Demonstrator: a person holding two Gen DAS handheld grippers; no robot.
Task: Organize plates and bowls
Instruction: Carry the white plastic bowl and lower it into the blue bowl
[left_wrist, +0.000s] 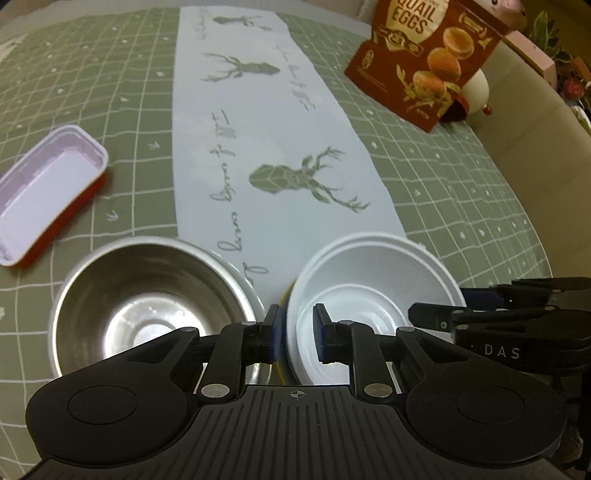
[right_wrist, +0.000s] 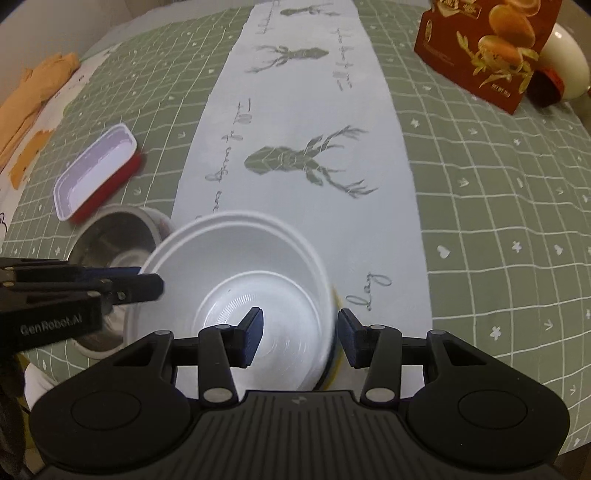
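A stack of white bowls (left_wrist: 369, 273) (right_wrist: 236, 254) sits on the deer-print runner, with a yellow rim (right_wrist: 334, 365) showing under it. My left gripper (left_wrist: 297, 332) straddles the stack's left rim, one finger outside and one inside, pads on the wall. My right gripper (right_wrist: 301, 338) is shut on the right rim the same way. Each gripper's black tip shows at the edge of the other's view. A steel bowl (left_wrist: 147, 295) (right_wrist: 110, 236) stands just left of the stack, nested in a white-rimmed dish.
A red tray with a white inside (left_wrist: 44, 192) (right_wrist: 96, 170) lies at the left. A quail eggs bag (left_wrist: 424, 55) and a white round jar (left_wrist: 476, 88) stand at the far right. An orange cloth (right_wrist: 37, 85) lies at the far left. The tablecloth (left_wrist: 461, 184) is green-checked.
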